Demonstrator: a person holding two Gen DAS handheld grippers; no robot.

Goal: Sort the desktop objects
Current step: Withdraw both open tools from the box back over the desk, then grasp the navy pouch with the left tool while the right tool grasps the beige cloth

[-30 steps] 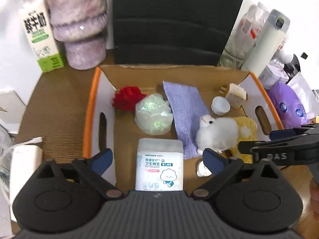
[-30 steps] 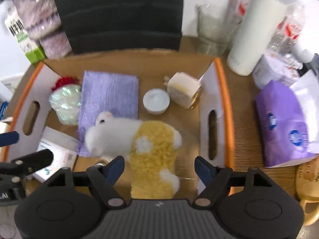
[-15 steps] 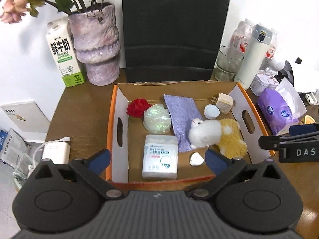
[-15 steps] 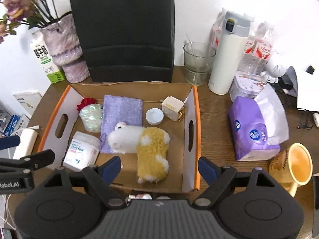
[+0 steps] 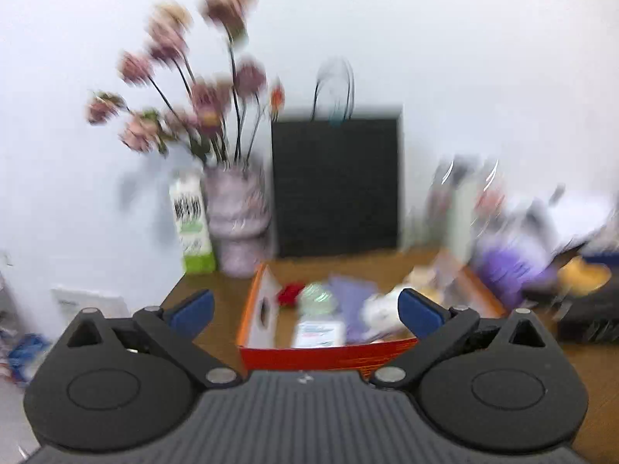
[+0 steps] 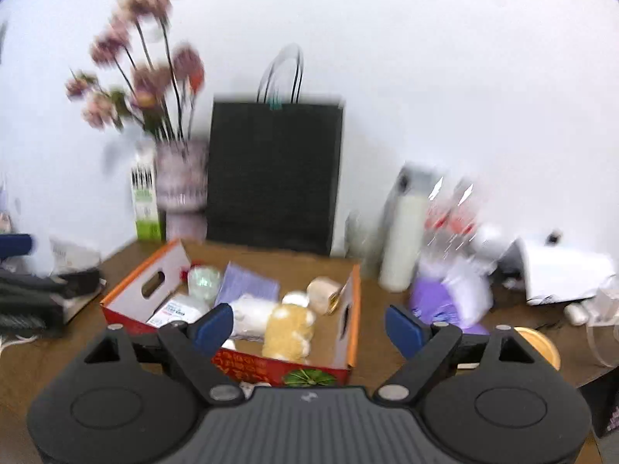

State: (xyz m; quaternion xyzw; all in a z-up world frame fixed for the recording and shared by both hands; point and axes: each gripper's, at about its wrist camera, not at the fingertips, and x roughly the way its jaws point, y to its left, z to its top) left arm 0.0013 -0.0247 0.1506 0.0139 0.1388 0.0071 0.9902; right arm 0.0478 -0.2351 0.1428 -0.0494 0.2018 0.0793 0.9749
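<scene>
The right gripper [image 6: 309, 326] has pulled back and tipped up from the box: a second ago its blue pads hung right over the plush toys, now the whole cardboard box [image 6: 350, 324] lies ahead of them on the wooden table [image 6: 387, 301]. Its jaws are opening, with nothing between them. The left gripper [image 5: 305, 307] has drawn back the same way, and its jaws stand spread wide and empty. Both views are smeared by motion.

The right view shows the left gripper's dark body at its far left edge, and a white bottle [image 6: 402, 239] and purple tissue pack [image 6: 437, 301] beyond its right finger. In the left view that side is only blur. Both show the vase of flowers [image 5: 236, 224], milk carton [image 5: 193, 228] and black bag [image 5: 336, 185] behind the box.

The sorted things sit inside the box, ahead of the pads: cotton-swab box [image 6: 174, 307], white plush [image 6: 251, 313], yellow plush [image 6: 288, 330], purple cloth [image 6: 247, 284] and a red flower [image 5: 289, 293].
</scene>
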